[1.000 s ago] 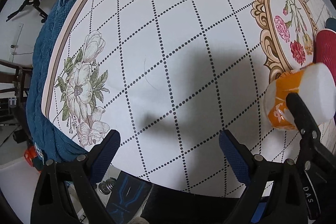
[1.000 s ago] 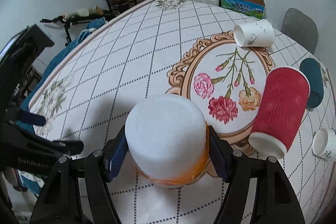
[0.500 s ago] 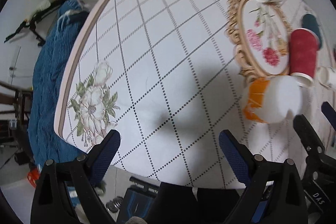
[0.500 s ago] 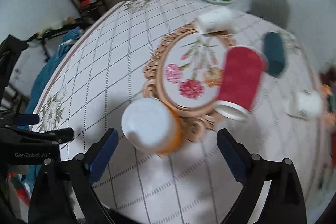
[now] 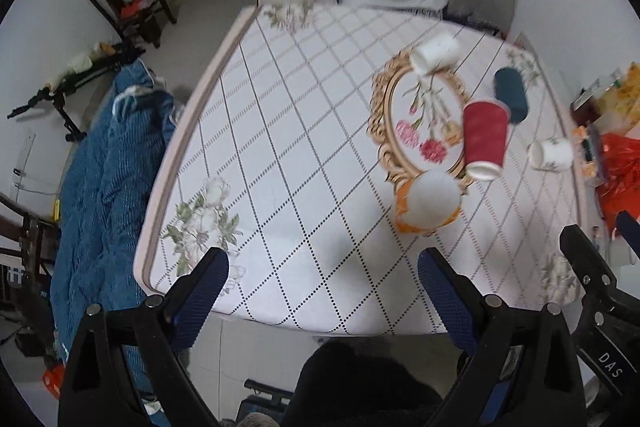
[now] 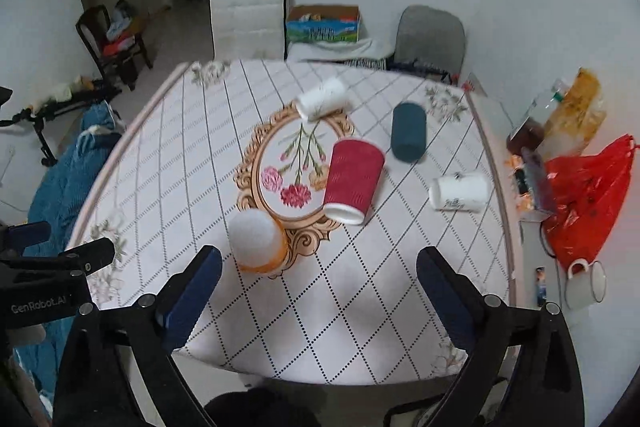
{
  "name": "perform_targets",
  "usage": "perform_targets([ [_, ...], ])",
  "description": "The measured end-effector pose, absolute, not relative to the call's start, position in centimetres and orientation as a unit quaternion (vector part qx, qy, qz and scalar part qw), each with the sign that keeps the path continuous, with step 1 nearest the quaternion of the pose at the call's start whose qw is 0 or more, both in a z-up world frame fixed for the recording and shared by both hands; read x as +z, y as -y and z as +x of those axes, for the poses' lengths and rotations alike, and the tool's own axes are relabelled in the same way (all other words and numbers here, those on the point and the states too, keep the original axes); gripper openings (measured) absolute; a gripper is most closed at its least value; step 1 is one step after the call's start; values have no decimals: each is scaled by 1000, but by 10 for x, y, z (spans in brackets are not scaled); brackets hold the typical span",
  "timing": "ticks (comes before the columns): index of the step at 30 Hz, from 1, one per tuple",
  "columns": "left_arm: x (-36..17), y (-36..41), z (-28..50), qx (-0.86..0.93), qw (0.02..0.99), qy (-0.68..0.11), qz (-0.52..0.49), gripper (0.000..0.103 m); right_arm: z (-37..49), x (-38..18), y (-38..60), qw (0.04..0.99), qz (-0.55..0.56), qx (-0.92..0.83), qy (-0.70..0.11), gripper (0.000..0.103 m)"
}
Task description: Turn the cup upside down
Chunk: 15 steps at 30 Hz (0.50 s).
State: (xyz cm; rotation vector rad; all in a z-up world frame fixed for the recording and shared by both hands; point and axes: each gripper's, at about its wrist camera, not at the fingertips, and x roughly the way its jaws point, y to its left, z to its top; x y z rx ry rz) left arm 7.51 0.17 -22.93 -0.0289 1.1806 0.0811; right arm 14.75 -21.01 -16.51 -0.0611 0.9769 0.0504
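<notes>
The orange cup (image 6: pixel 258 245) stands upside down on the table, white bottom up, at the near edge of the gold-framed flower print (image 6: pixel 294 167). It also shows in the left wrist view (image 5: pixel 428 203). My right gripper (image 6: pixel 320 291) is open and empty, pulled back above the table's front edge, well clear of the cup. My left gripper (image 5: pixel 322 295) is open and empty, also back over the front edge, left of the cup.
A red paper cup (image 6: pixel 354 181) stands upside down right of the orange one. A white cup (image 6: pixel 322 99), a dark teal cup (image 6: pixel 408 133) and a small printed white cup (image 6: pixel 460 193) lie on their sides. A red bag (image 6: pixel 588 199) and clutter sit right. Chairs stand behind.
My right gripper opened and let go of the orange cup, which now stands upside down on the table. Both grippers pulled back and up from the table.
</notes>
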Motion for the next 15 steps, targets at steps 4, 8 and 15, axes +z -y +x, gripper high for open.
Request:
perform_targets([
  [4, -198, 4, 55, 35, 845, -533, -12, 97, 127, -130, 219, 891, -17, 28, -454, 100],
  [8, -171, 12, 32, 29, 859, -511, -7, 97, 102, -98, 229, 896, -8, 32, -443, 100],
  [15, -133, 20, -14, 26, 878, -477, -15, 97, 53, -53, 247, 904, 11, 40, -425, 100],
])
